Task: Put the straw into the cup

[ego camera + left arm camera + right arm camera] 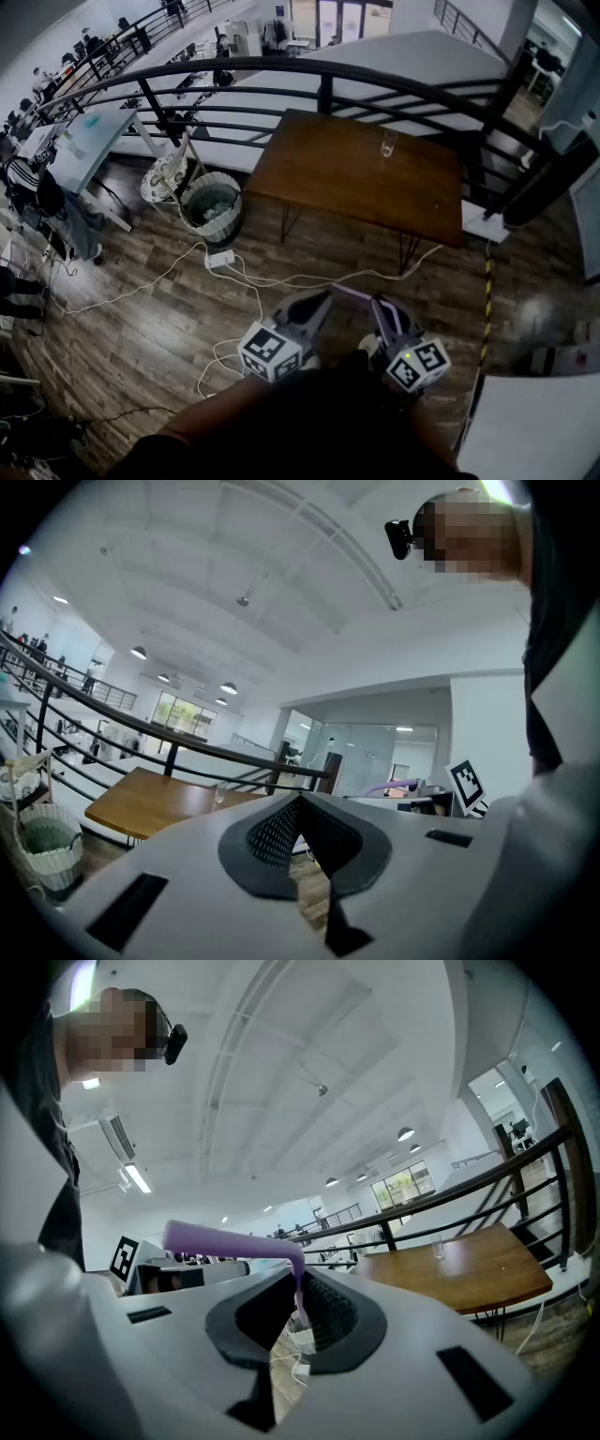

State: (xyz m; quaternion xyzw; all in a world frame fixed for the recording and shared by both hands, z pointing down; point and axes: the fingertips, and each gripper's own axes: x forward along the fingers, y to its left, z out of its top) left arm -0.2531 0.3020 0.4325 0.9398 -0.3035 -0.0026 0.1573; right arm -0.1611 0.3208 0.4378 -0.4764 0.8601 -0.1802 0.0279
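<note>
Right gripper view: right gripper (298, 1290) jaws are clamped on a bent purple straw (225, 1239), its long end jutting left. Left gripper (300, 803) jaws meet, empty. A glass cup (388, 142) stands on the far wooden table (328, 178).

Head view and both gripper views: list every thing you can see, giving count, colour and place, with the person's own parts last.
table: 1, brown, centre of the head view
railing: 1, black, behind the table
cup: 1, clear, on the table's far side
basket: 1, pale, on the floor left of the table
straw: 1, purple, in the right gripper
left gripper: 1, grey, shut, empty
right gripper: 1, grey, shut on the straw
</note>
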